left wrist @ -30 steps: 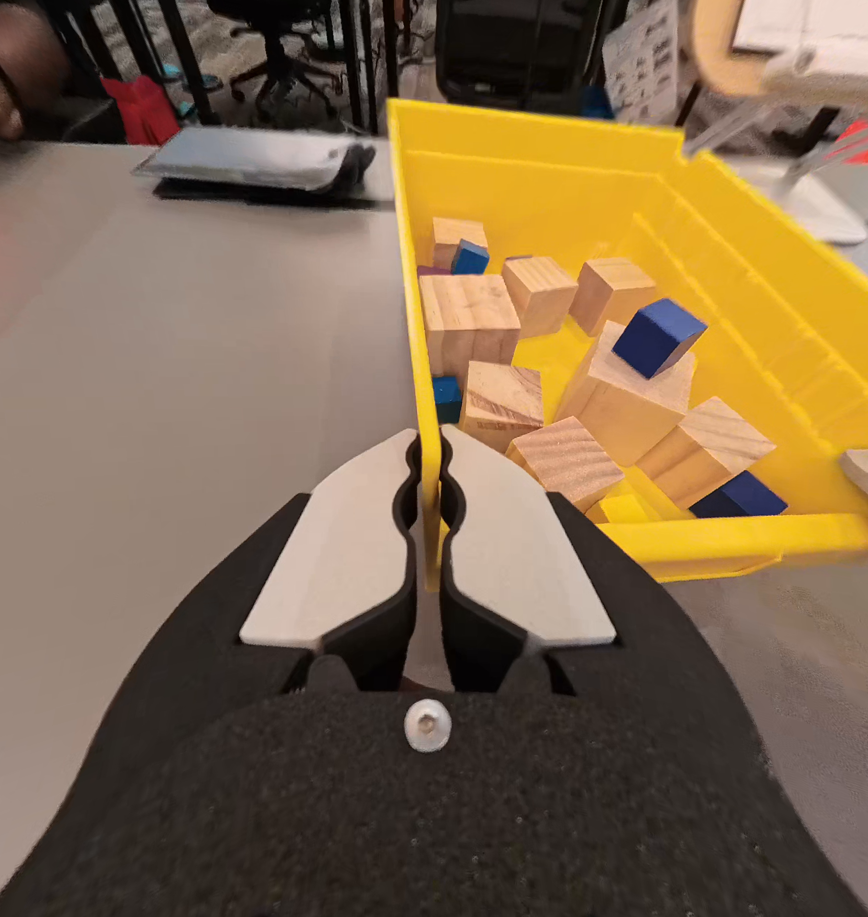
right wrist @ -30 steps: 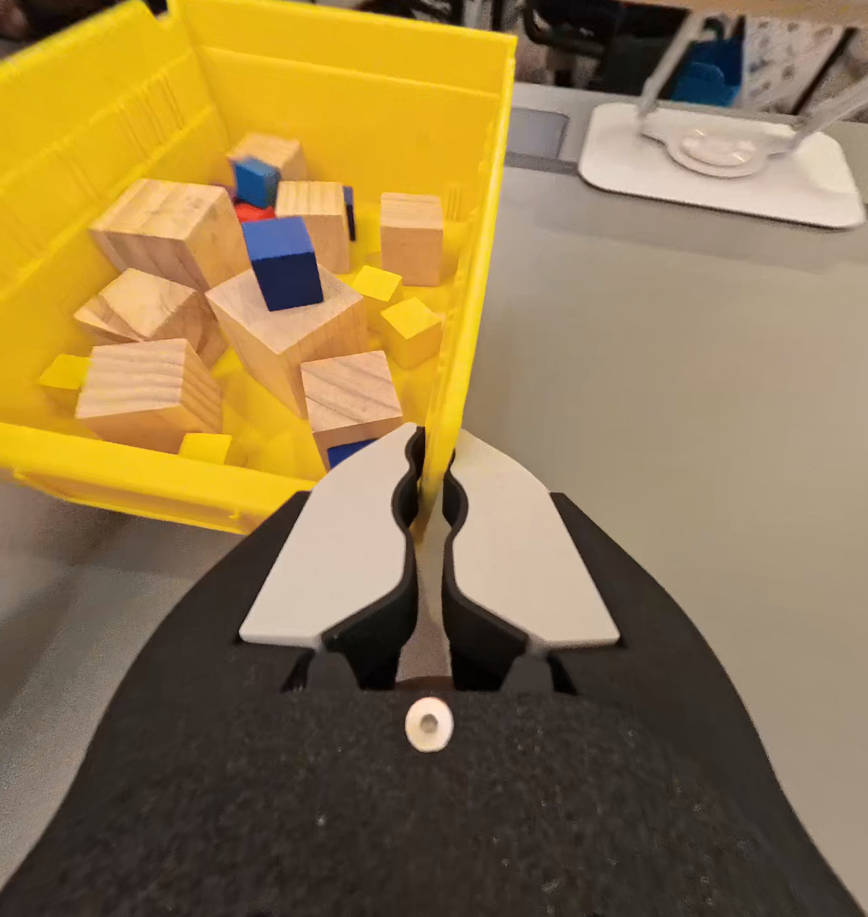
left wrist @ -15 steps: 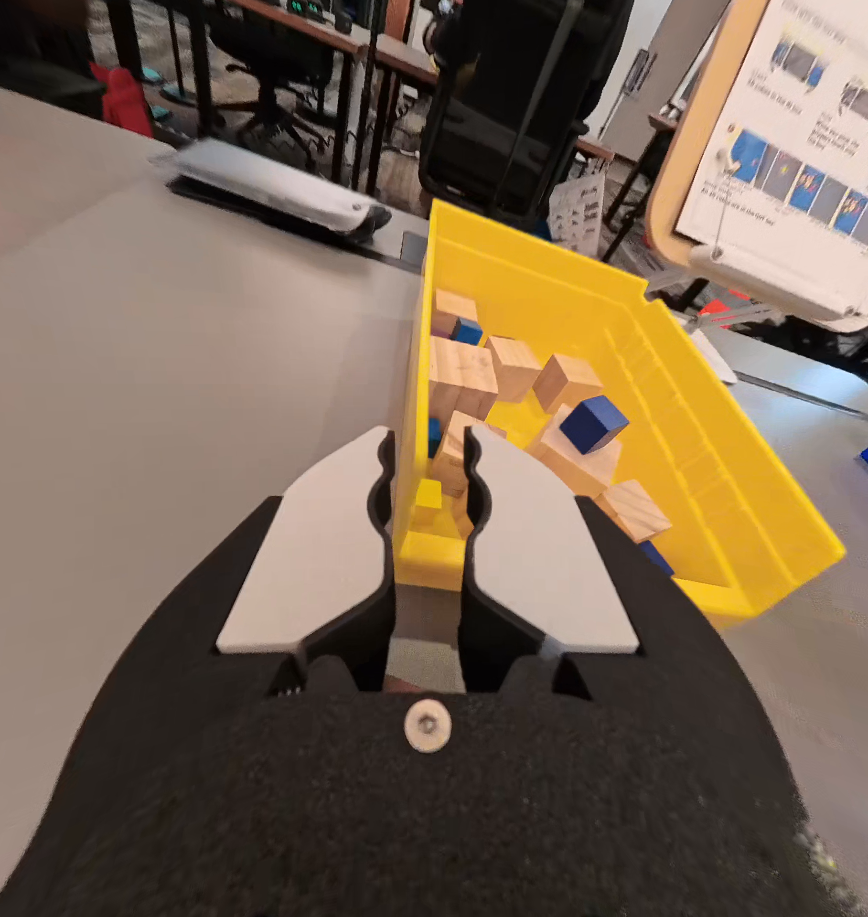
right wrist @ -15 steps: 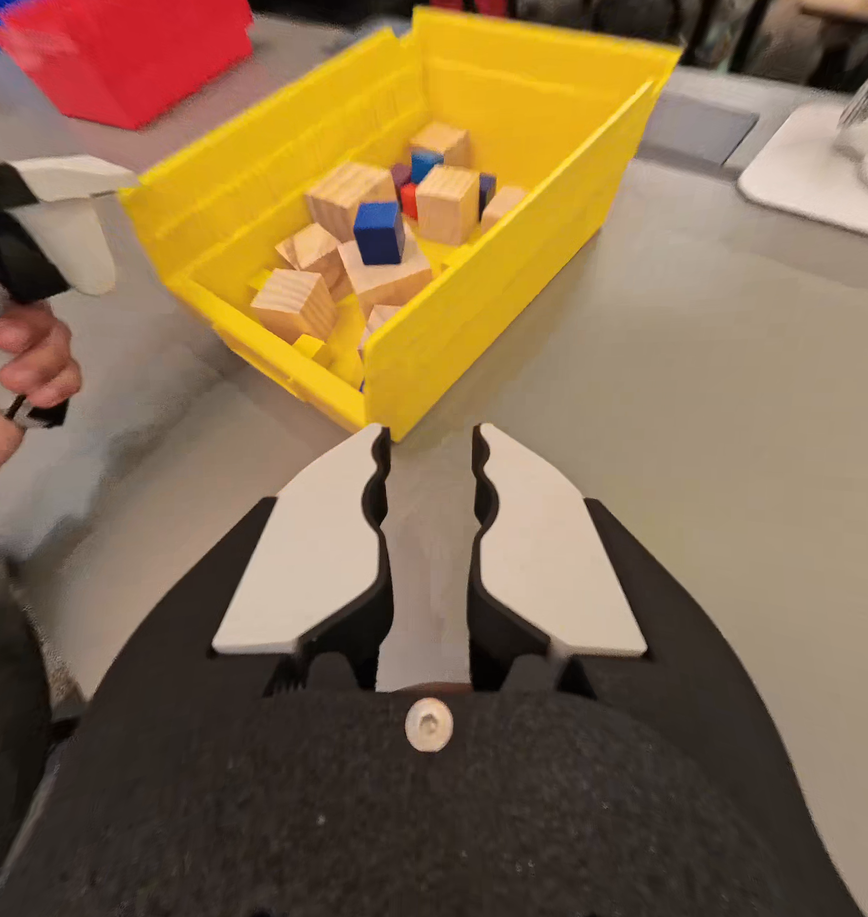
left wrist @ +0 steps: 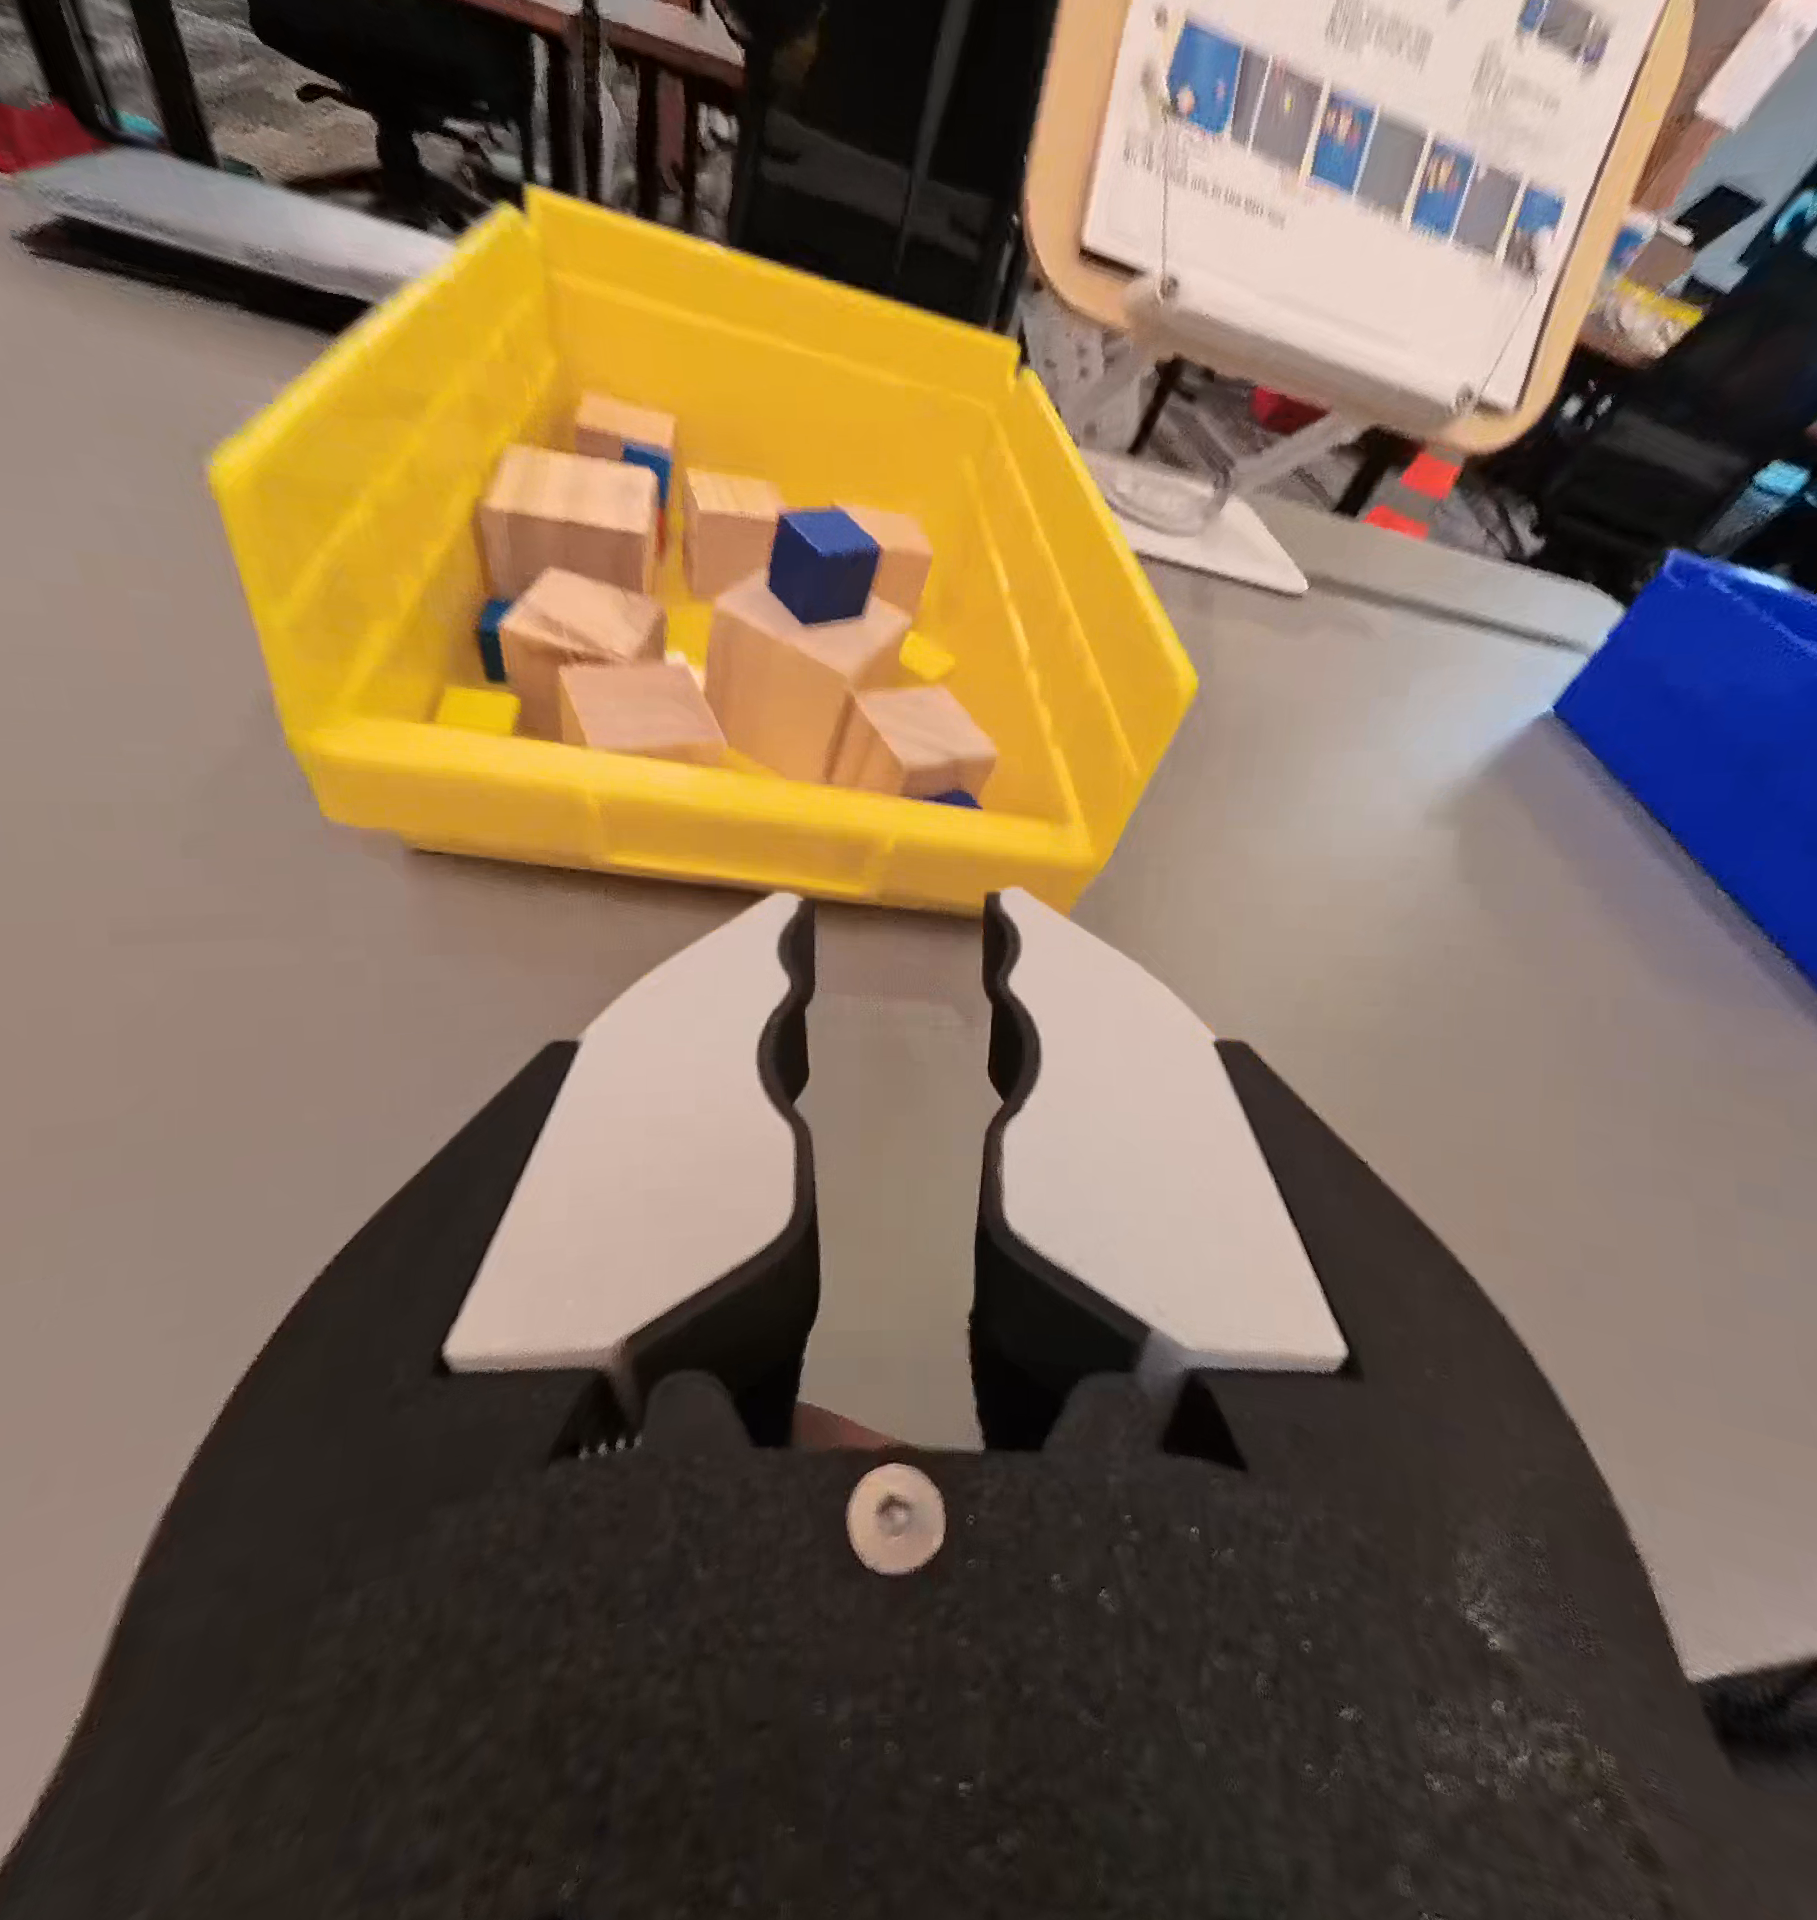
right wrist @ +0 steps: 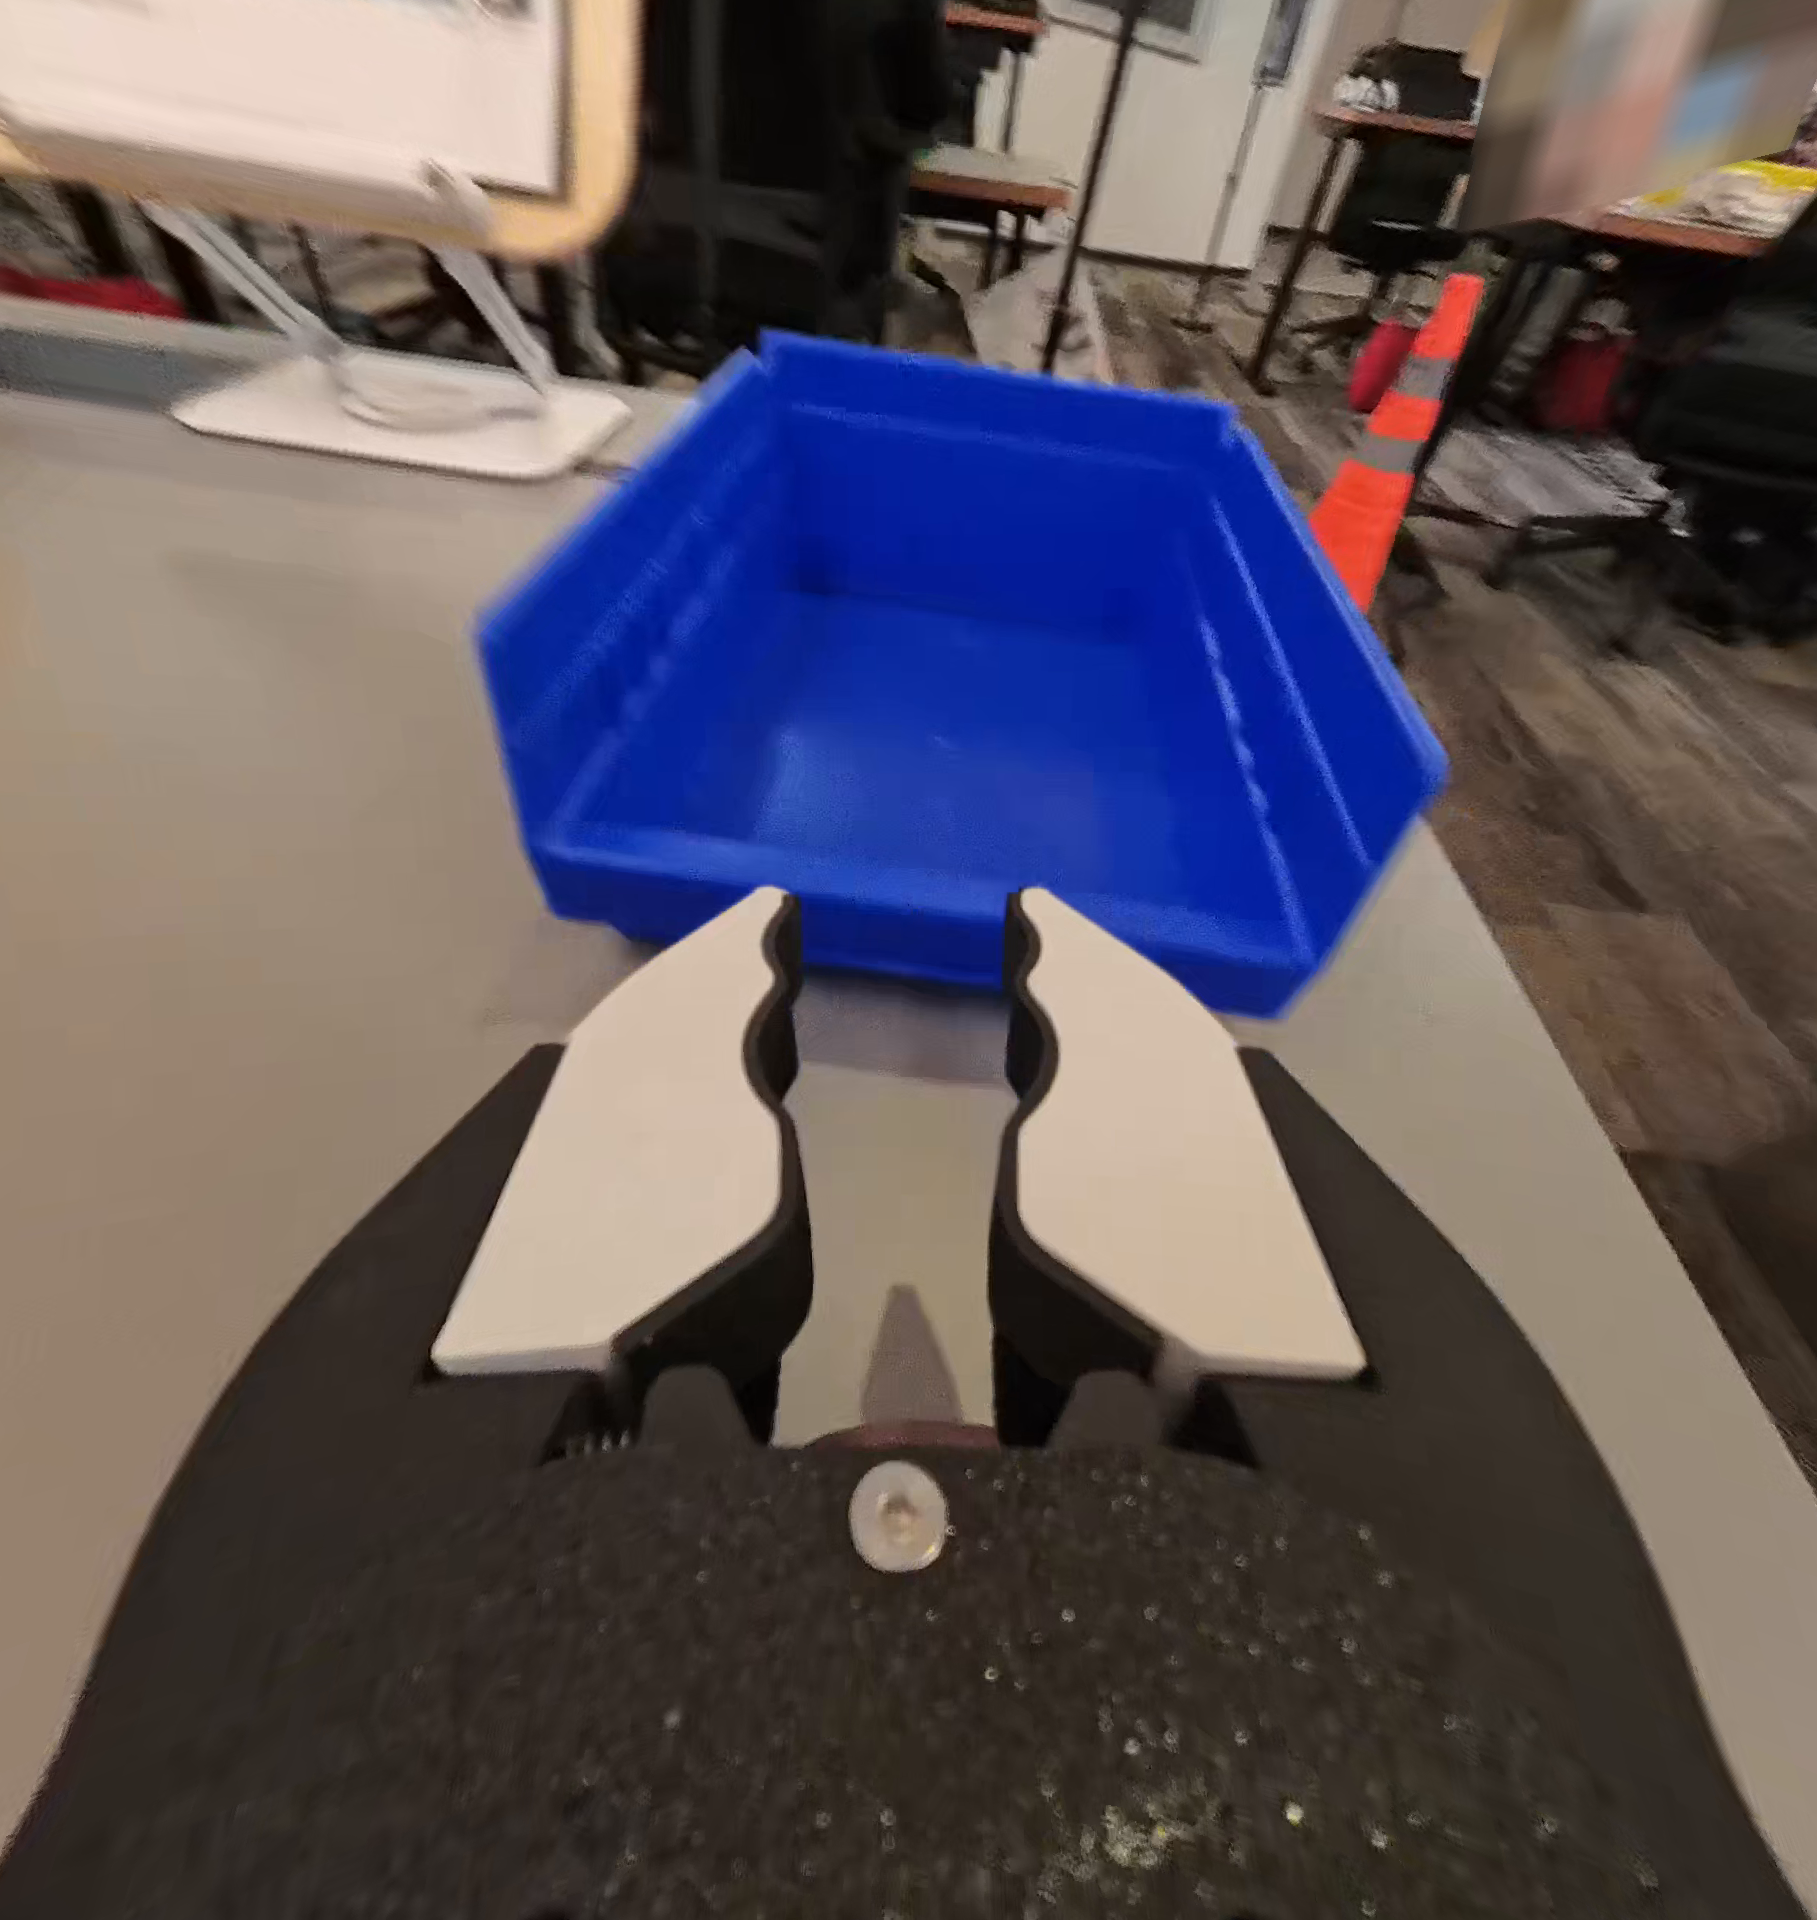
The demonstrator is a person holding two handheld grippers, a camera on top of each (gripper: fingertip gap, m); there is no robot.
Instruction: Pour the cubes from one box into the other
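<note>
Left tool [left wrist: 896, 914] jaws apart, nothing held, just short of yellow box [left wrist: 696, 821] w/ cubes [left wrist: 790, 675] mid-tabletop [left wrist: 135, 987]. Right tool [right wrist: 902, 914] apart, facing blue box [right wrist: 935, 914] at tabletop's right edge.

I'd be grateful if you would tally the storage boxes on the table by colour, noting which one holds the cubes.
yellow box, holding the cubes: 1
blue box, nothing in it: 1
Total: 2
</note>
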